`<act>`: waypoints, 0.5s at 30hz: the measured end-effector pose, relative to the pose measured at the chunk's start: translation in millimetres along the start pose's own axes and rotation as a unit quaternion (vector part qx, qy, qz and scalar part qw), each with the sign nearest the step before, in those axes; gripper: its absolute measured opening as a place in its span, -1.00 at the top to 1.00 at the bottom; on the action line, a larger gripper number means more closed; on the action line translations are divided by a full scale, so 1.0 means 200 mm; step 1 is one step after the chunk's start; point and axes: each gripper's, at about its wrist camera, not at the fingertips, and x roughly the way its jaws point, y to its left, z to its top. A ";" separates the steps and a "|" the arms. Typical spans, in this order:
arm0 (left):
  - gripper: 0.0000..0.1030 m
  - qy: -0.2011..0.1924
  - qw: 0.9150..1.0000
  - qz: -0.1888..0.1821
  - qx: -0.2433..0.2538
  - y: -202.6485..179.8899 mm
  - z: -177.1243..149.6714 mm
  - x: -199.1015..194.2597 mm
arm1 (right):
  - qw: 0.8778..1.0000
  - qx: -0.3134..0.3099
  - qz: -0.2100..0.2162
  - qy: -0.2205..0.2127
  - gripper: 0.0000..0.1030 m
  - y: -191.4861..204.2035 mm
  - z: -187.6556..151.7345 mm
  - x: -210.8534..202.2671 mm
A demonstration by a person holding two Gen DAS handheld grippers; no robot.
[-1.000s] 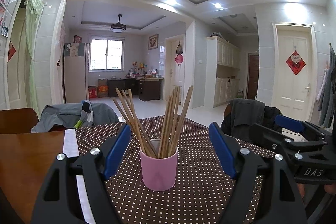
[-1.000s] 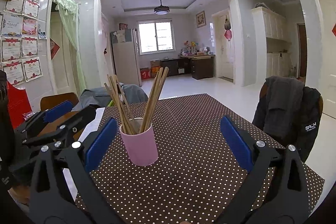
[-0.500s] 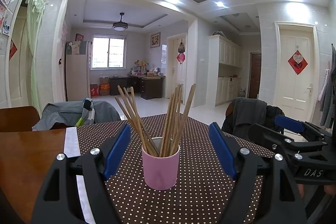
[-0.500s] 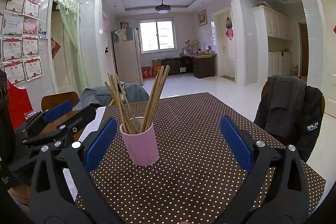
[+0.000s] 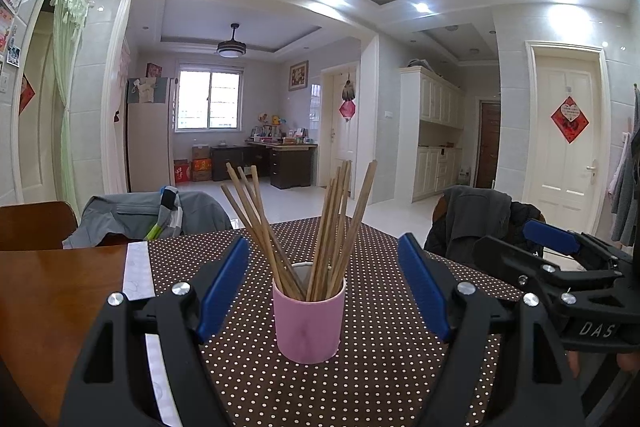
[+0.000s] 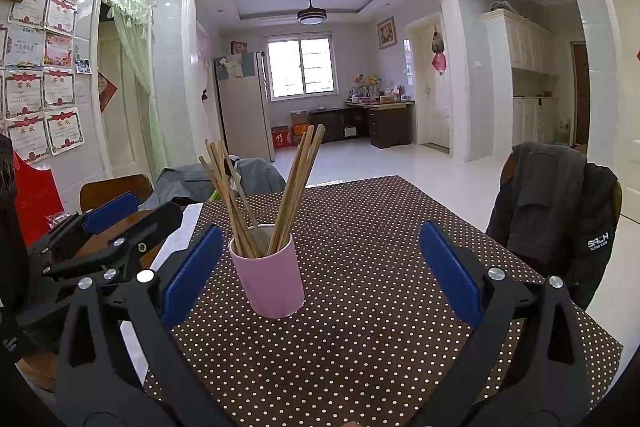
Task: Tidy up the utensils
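Note:
A pink cup (image 5: 308, 323) stands upright on the brown polka-dot tablecloth (image 5: 384, 367) and holds several wooden chopsticks (image 5: 320, 223) fanned out. My left gripper (image 5: 324, 291) is open and empty, its blue pads on either side of the cup, a little short of it. In the right wrist view the cup (image 6: 269, 279) sits left of centre, close to the left pad. My right gripper (image 6: 320, 275) is open and empty. Each gripper shows at the edge of the other's view.
The cloth covers part of a wooden table (image 5: 52, 299). Chairs draped with jackets stand at the far left (image 5: 152, 215) and at the right (image 6: 556, 203). A white strip (image 5: 138, 271) lies along the cloth's left edge.
Both views have tilted or lifted very slightly. The cup and chopsticks have stayed put and both grippers have stayed open.

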 end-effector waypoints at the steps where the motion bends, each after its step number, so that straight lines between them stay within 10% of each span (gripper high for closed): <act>1: -0.47 0.000 1.000 -0.001 0.000 0.00 0.00 0.00 | 1.000 0.000 0.000 0.000 -0.88 0.00 0.00 0.00; 15: -0.47 0.007 1.000 0.010 -0.005 0.00 0.02 0.04 | 1.000 0.001 0.007 0.007 -0.88 -0.02 0.00 0.06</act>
